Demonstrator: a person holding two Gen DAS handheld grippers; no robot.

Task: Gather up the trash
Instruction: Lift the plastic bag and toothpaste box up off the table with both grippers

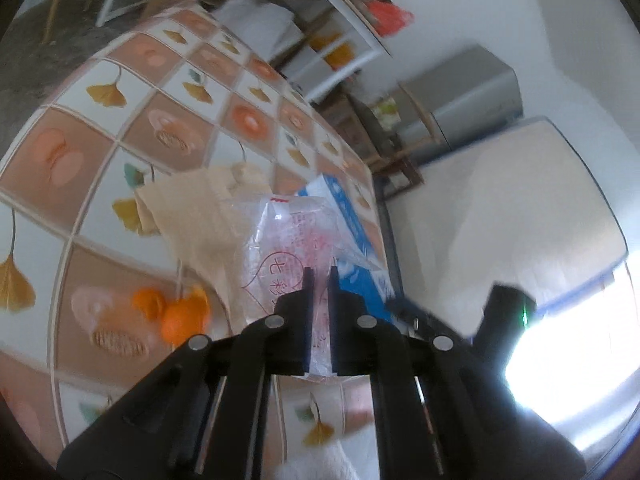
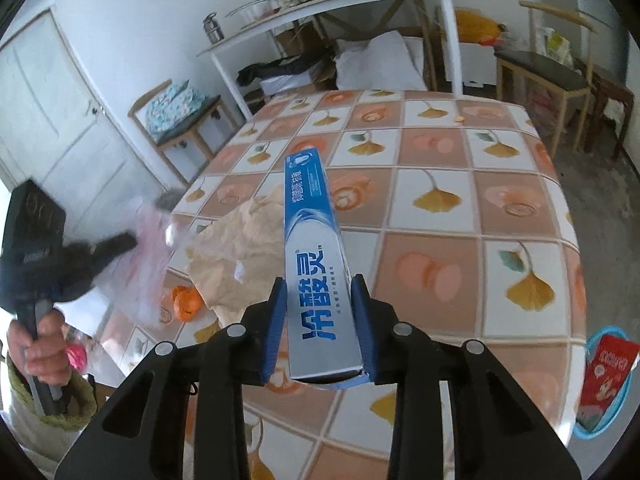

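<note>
Our right gripper (image 2: 323, 322) is clamped on the near end of a blue and silver toothpaste box (image 2: 314, 256), its blue pads pressing both long sides while the carton juts out above the tablecloth (image 2: 440, 208). We judge the box light, probably empty, and stiff along its length but easy to crush, so a hold across the narrow faces near one end, as here, suits it; gripped this far back, the long free end could swing.

Our left gripper (image 1: 320, 280) is pinched nearly closed on a clear plastic bag (image 1: 288, 240) printed in red. The film looks limp, slick and nearly weightless, best taken by a gathered fold, since a single layer may slide out.

Between the two, a crumpled sheet of tan paper (image 2: 236, 256) lies on the table, soft and easy to pinch at a raised crease, with orange peel (image 2: 185, 302) just beside it.

At the table's right edge sits a blue basket (image 2: 612, 420) holding a red packet, partly cut off by the frame. In the right wrist view motion blur smears the bag and the left gripper; we cannot tell how much of the bag hangs free, or what lies under the paper.
</note>
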